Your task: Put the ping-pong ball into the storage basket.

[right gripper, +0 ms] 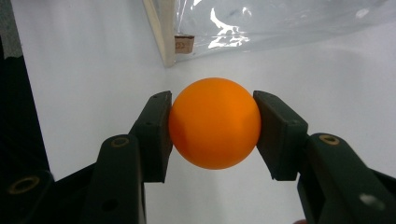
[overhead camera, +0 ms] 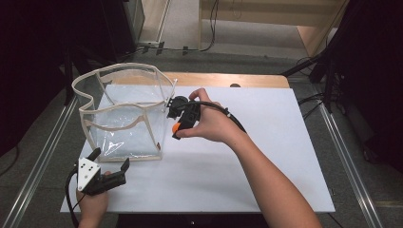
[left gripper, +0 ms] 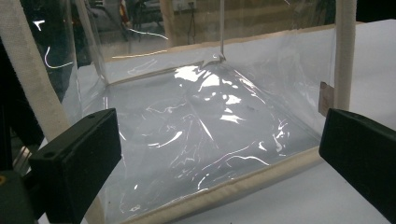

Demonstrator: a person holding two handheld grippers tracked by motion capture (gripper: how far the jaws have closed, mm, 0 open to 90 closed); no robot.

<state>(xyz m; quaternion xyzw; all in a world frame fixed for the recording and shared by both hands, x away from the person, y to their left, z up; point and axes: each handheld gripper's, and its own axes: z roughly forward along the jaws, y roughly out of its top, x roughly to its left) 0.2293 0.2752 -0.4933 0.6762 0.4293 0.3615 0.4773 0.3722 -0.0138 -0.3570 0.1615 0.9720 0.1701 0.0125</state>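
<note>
Currently, I found the right gripper [overhead camera: 177, 129] pinching an orange ball [right gripper: 214, 122] squarely between its two pads, contact on opposite sides at the ball's widest line. In the high view, the ball [overhead camera: 176, 127] sat just beside the clear bag [overhead camera: 124, 114], at about three o'clock from it and above the white board [overhead camera: 266, 156]. The bag stood upright with its cream-trimmed mouth open to the top. The left gripper [overhead camera: 110, 161] rested near the bag's lower corner at about seven o'clock, jaws spread with nothing between them; its own view looked through the bag's near wall [left gripper: 201, 140].

I judged the step in hand to be carrying the ball over the rim. Recommended: lift clear of the trim, keep the squeeze steady since a round ball can slip, and let go only over the opening. The left gripper could steady the limp wall.
</note>
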